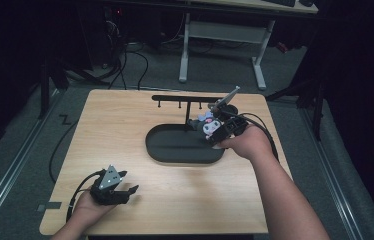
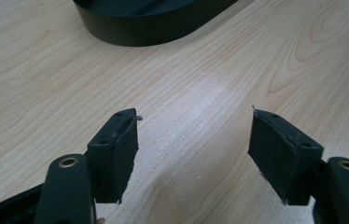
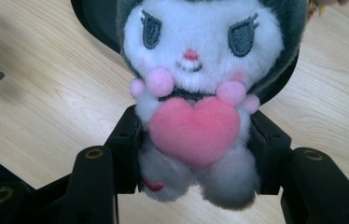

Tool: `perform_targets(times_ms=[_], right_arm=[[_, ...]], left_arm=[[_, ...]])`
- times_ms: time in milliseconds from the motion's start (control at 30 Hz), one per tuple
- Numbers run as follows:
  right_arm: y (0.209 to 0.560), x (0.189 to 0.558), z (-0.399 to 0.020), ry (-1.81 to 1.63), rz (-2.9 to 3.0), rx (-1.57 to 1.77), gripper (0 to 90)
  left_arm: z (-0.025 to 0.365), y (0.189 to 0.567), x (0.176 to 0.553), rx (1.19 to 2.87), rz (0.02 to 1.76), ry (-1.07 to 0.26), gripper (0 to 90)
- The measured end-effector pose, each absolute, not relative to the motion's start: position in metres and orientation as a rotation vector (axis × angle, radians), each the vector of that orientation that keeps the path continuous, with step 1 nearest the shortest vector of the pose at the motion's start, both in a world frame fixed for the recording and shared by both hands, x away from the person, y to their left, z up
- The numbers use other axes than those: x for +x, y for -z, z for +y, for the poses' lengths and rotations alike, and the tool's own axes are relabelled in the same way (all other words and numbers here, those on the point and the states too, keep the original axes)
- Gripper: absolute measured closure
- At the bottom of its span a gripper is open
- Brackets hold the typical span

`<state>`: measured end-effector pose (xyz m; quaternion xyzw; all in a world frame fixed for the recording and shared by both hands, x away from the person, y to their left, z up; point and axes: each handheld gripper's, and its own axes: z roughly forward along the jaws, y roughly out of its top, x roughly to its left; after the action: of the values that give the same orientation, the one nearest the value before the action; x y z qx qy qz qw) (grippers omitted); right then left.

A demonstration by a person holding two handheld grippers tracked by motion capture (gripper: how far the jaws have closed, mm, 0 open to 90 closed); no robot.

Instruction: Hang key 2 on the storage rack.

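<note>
Two black jaws of the right gripper (image 3: 196, 161) are clamped on a white plush doll with a pink heart (image 3: 196, 93) (upright, facing the camera) above the black oval tray (image 1: 175, 150), while the left gripper (image 2: 193, 149) is held apart over the light wooden table (image 1: 175, 200).

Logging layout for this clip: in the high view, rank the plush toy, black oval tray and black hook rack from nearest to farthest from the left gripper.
From the left gripper:
1. Black oval tray, table centre, nearest.
2. Plush toy, held in the right gripper at the tray's right end.
3. Black hook rack, along the far side.
</note>
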<state>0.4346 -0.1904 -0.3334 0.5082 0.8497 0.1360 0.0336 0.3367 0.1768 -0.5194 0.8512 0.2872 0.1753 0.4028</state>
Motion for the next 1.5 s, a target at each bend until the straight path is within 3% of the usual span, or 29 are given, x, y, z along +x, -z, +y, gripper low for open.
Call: perform_targets(times_ms=[1000,1500], right_arm=[[0.303,0.475,-0.180,-0.463,2.529,1.604,47.5],[0.337,0.468,-0.194,-0.431,2.526,1.700,47.4]], left_arm=[[0.175,0.520,0.337,2.168,0.717,-0.441,33.7],[0.174,0.520,0.336,2.167,0.713,-0.444,34.6]])
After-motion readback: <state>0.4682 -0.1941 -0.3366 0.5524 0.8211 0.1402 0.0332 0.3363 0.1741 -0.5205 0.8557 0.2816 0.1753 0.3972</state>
